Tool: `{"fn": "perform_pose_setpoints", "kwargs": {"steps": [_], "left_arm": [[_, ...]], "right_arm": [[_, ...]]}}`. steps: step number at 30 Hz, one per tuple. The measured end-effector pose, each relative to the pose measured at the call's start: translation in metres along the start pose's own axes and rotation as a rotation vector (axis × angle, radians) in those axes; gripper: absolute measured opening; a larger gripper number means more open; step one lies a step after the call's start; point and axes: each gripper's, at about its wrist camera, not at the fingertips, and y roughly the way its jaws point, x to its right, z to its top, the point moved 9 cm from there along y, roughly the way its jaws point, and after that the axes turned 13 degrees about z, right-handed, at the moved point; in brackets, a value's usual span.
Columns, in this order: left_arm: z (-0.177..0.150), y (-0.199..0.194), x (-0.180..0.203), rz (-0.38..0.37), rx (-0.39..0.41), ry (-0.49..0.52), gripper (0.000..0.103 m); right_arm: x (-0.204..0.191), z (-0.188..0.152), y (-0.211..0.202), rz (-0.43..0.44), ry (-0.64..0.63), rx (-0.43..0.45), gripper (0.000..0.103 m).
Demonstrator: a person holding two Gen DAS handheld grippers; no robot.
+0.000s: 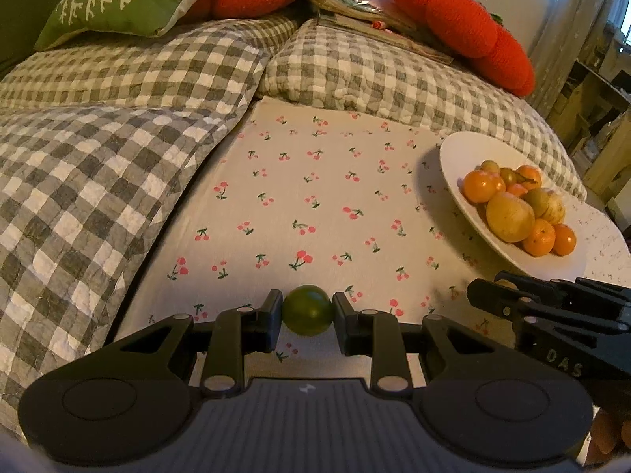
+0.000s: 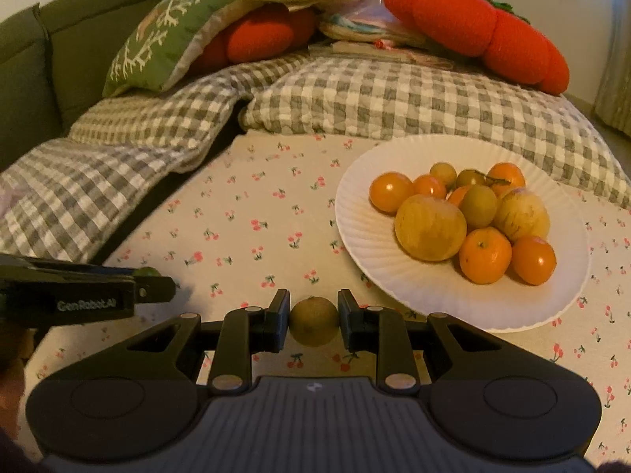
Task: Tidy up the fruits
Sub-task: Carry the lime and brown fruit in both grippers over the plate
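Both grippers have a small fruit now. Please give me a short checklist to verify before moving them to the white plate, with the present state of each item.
1. Left gripper shut on the green fruit: ok.
2. Right gripper shut on the brown fruit: ok.
3. Each fruit centred between the fingers: ok.
4. Free space on the white plate: ok, its near side is bare.
5. Two grippers apart from each other: ok, but close.
6. Fruits lifted clear of the cherry cloth: cannot tell.
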Motion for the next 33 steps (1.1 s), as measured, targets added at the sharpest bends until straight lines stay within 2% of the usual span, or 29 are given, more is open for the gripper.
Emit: {"fn": "perform_pose_setpoints", "kwargs": {"steps": [11,22,29,33], "left_arm": [[0.005,-0.002,0.004,-0.018,0.015,-0.011,0.02],[0.019,-0.023,0.015,-0.023,0.102,0.01,0.02],[0.034,-0.035,0.041,-0.051,0.155,0.028,0.02],[0.046,-0.036,0.069,-0.078,0.166,0.043,0.02]], "right_arm": [[0.015,0.022,-0.028,0.015,0.06,0.076,0.024],[0.045,0.042,-0.061,0.006,0.137,0.157,0.024],[0.087,0.055,-0.088,-0.009,0.245,0.228,0.024],[0.112,0.056,-0.097,-0.01,0.324,0.257,0.024]]}}
